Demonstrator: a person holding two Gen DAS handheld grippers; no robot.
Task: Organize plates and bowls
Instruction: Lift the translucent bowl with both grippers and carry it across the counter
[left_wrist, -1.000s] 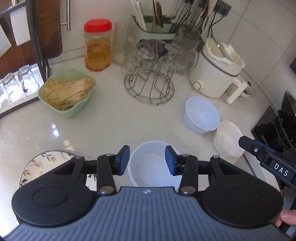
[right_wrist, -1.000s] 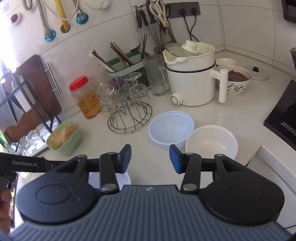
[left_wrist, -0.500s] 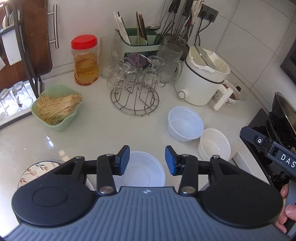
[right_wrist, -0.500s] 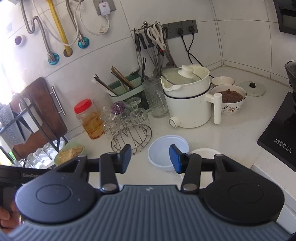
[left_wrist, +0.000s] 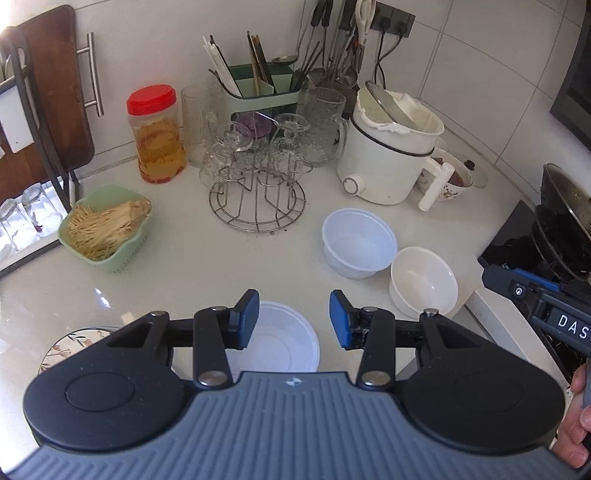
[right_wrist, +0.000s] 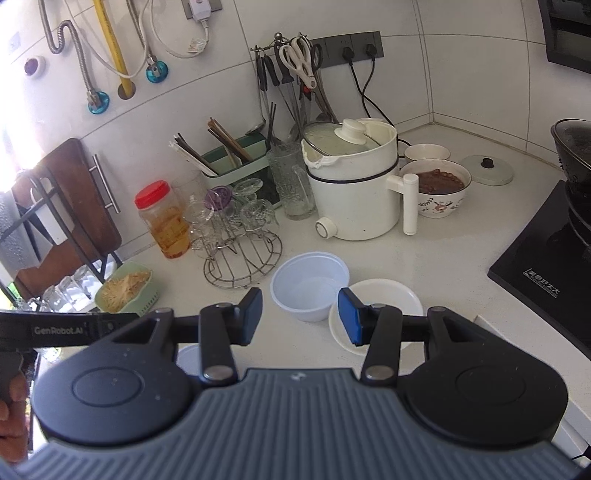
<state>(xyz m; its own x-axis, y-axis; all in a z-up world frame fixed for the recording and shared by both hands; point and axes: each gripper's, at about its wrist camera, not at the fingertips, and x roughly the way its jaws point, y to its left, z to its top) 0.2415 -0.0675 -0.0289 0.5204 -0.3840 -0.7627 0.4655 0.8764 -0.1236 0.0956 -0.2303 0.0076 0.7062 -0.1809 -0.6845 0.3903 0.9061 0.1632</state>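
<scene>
Three white bowls stand on the pale counter. A translucent plastic bowl (left_wrist: 358, 242) (right_wrist: 309, 286) sits mid-counter, with a white ceramic bowl (left_wrist: 423, 280) (right_wrist: 384, 299) touching its right side. A third white bowl (left_wrist: 280, 345) lies near the front edge, below my left gripper (left_wrist: 293, 319), which hangs open above it with nothing between its blue pads. A floral plate (left_wrist: 64, 347) peeks out at the lower left. My right gripper (right_wrist: 300, 316) is open and empty, held above and in front of the two paired bowls.
Behind stand a wire glass rack (left_wrist: 256, 177), a red-lidded jar (left_wrist: 159, 134), a green basket of noodles (left_wrist: 107, 229), a utensil holder (left_wrist: 258, 92) and a white electric pot (left_wrist: 388, 151). A black hob with pans (left_wrist: 554, 229) fills the right; a food bowl (right_wrist: 437, 192) sits by the pot.
Both grippers have pulled back and risen, so the bowls look smaller and more wall shows. Jaw openings are unchanged and the bowls have stayed put.
</scene>
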